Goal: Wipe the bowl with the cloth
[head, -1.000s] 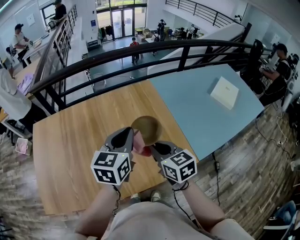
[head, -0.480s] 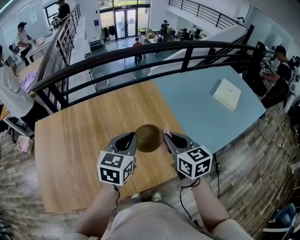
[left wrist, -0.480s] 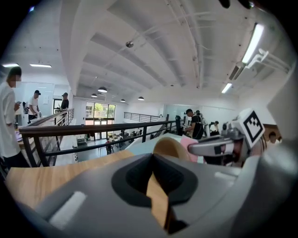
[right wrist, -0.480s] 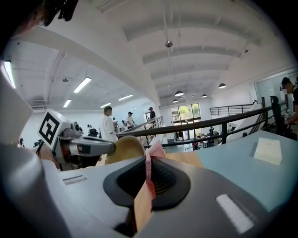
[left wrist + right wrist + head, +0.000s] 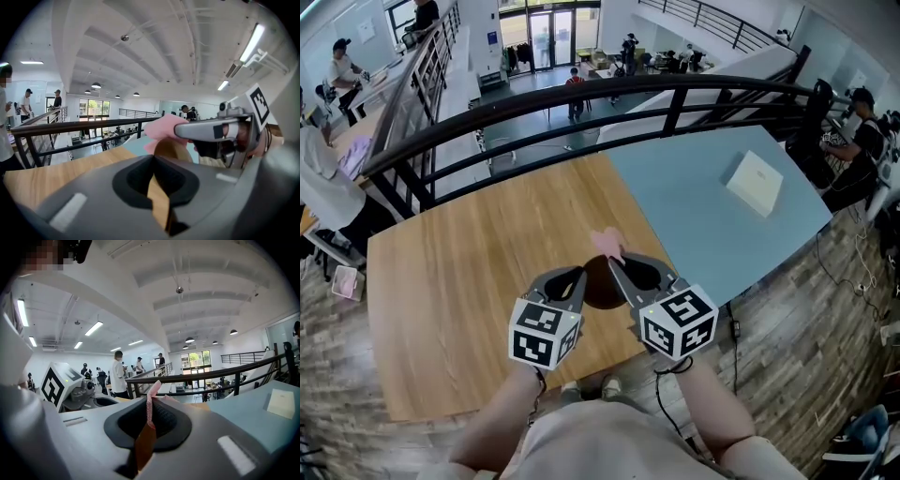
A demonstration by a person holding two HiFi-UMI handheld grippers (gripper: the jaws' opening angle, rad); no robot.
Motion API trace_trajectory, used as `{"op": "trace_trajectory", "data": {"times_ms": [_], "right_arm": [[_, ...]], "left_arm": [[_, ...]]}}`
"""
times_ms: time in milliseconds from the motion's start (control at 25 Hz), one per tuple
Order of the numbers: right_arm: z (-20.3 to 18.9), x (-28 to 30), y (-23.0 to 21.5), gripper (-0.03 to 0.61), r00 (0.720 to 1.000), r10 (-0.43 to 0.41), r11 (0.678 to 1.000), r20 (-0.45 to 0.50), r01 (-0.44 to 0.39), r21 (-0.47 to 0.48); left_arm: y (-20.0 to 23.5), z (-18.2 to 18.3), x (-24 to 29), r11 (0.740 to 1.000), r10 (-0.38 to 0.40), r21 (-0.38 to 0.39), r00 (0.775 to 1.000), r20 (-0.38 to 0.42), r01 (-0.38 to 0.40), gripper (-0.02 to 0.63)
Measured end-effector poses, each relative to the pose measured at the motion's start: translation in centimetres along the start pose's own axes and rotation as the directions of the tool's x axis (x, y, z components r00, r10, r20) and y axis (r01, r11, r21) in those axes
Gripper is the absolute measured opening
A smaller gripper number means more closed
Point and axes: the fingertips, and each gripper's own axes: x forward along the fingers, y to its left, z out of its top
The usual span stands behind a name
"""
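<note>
The left gripper (image 5: 157,190) has its jaws pressed together on the rim of the bowl (image 5: 171,151) — in the left gripper view a thin wooden edge runs up between the two pads, and the round brown body of the bowl rises just beyond them. The right gripper (image 5: 148,414) pinches the cloth (image 5: 150,401): in the right gripper view a narrow pink fold stands upright between the closed jaws, with a brownish strip below it that cannot be told apart from the pads.

In the head view the two grippers sit close side by side in front of the person's body, their tips angled toward each other, with the bowl showing dark between them. It is held up in the air above the near edge of the wooden table (image 5: 441,281), not resting on it. The pink cloth pokes out past the right gripper's tips, at the far rim of the bowl — seen from the left gripper's side, it bunches right against the bowl's upper edge, with the right gripper's jaw lying across it.

A blue table (image 5: 694,202) adjoins the wooden one on the right, with a white box (image 5: 754,184) on it, well apart from the grippers. A dark railing (image 5: 581,101) curves behind both tables.
</note>
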Motion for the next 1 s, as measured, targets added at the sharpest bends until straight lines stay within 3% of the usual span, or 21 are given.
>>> {"op": "trace_trajectory", "data": {"times_ms": [240, 440, 680, 1000], "right_arm": [[0.1, -0.3, 0.7, 0.014, 1.000, 0.014, 0.999, 0.020, -0.014, -0.030], [-0.2, -0.8, -1.8, 0.014, 0.994, -0.102, 0.991, 0.032, 0.105, -0.084], [-1.9, -0.1, -5.2, 0.014, 0.985, -0.173, 0.984, 0.001, 0.173, -0.037], [-3.9, 1.9, -8.5, 0.014, 0.982, -0.184, 0.982, -0.032, 0.185, 0.025]], "left_arm": [[-0.9, -1.0, 0.5, 1.000, -0.016, -0.013, 1.000, -0.018, 0.015, 0.005], [0.8, -1.9, 1.0, 0.998, -0.005, -0.064, 1.000, -0.025, 0.004, 0.005], [4.2, -2.4, 2.9, 0.986, 0.013, -0.164, 1.000, -0.027, -0.018, 0.005], [8.5, -2.6, 6.7, 0.949, 0.050, -0.310, 0.998, -0.024, -0.055, 0.006]]}}
